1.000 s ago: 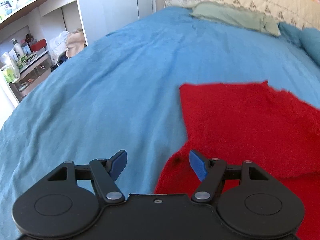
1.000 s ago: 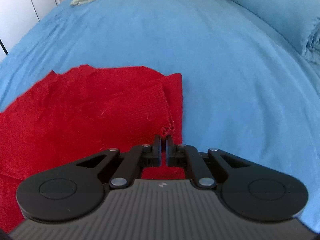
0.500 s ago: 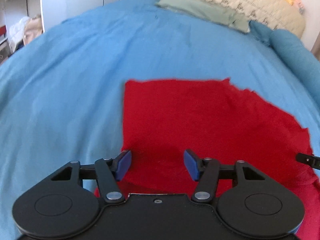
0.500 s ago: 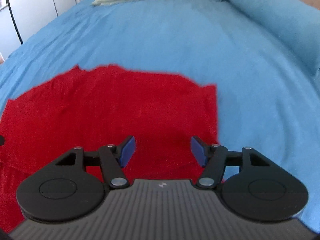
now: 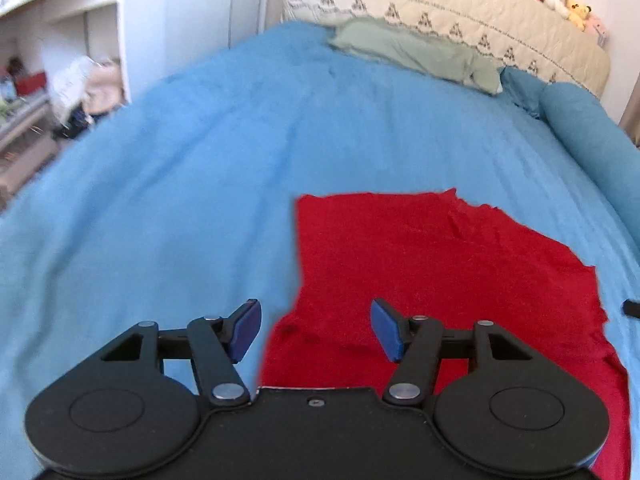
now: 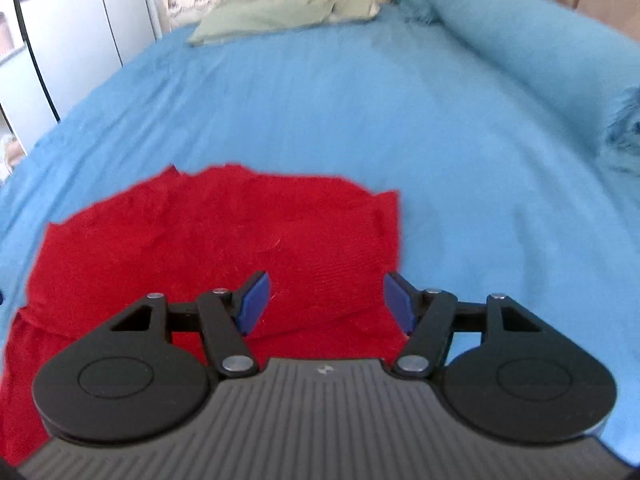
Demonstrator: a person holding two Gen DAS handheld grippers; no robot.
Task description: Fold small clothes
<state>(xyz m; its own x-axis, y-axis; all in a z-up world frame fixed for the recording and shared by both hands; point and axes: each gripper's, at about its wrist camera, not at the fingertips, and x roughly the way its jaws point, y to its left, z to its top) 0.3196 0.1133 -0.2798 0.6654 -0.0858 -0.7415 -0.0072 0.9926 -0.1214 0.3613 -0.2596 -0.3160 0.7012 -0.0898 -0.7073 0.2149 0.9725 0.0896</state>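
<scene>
A red knitted garment (image 5: 432, 264) lies flat and partly folded on the blue bedspread (image 5: 200, 184). My left gripper (image 5: 316, 330) is open and empty above the garment's near left edge. In the right wrist view the garment (image 6: 208, 236) shows a folded layer on top, and my right gripper (image 6: 326, 300) is open and empty above its near right edge. A dark tip of the right gripper (image 5: 631, 307) shows at the right edge of the left wrist view.
A green pillow (image 5: 416, 54) and a cream quilted headboard (image 5: 460, 12) lie at the bed's far end. A rolled blue blanket (image 6: 532, 40) runs along the right side. White shelves with clutter (image 5: 60, 80) stand to the left of the bed.
My right gripper opened and let go of the garment's folded edge. Both grippers lifted and pulled back from the garment. The left gripper stayed open.
</scene>
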